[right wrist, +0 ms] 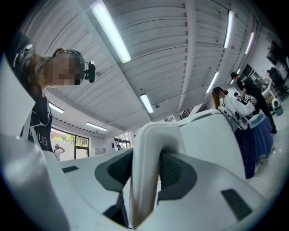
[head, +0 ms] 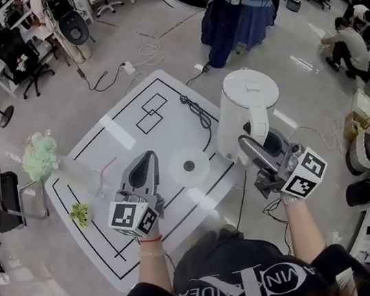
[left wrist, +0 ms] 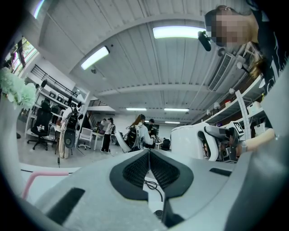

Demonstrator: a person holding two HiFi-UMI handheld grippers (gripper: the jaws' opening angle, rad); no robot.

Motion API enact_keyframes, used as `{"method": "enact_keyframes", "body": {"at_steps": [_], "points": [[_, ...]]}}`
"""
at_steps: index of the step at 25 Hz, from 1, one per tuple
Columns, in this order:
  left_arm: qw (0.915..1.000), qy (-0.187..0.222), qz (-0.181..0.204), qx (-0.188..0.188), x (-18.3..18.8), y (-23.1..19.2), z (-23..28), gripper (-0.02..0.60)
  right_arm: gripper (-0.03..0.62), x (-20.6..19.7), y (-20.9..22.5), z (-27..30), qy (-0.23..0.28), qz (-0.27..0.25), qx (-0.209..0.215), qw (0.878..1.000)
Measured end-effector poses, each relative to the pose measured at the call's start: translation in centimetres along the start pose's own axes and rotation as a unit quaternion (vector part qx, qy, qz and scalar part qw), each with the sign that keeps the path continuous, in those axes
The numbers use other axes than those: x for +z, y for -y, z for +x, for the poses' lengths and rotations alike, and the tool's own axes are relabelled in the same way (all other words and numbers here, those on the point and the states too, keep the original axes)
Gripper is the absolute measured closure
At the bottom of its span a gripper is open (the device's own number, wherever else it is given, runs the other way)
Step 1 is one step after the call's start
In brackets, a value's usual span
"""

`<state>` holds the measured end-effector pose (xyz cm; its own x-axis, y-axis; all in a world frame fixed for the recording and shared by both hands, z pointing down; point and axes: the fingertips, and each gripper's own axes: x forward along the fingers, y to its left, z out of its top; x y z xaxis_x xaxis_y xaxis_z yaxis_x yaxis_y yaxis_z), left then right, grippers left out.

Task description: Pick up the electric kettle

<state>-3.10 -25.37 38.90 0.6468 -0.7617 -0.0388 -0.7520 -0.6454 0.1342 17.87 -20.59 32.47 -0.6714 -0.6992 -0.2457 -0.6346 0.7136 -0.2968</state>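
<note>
Squarely clamped on the handle (right wrist: 144, 149) of the white kettle (head: 250, 95), the right tongs (head: 262, 144) do best lifting straight and level, while the left tongs (head: 144, 163) hover closed and empty.

The electric kettle (head: 243, 99) is white and tall, with its lid shut. It stands upright by the table's (head: 126, 129) right side, off its round base (head: 189, 167). The right gripper (head: 257, 143) pinches its handle (right wrist: 146, 153).

Bright, even light; fisheye-warped edges
</note>
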Motion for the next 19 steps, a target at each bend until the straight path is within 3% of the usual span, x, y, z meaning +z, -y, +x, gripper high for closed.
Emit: {"method": "enact_keyframes", "body": {"at_steps": [19], "points": [[1.0000,-0.006,-0.001,0.006,-0.53,0.13,-0.44,0.569,0.447,-0.45,-0.24,-0.07,-0.004,0.008,0.006,1.000]]}}
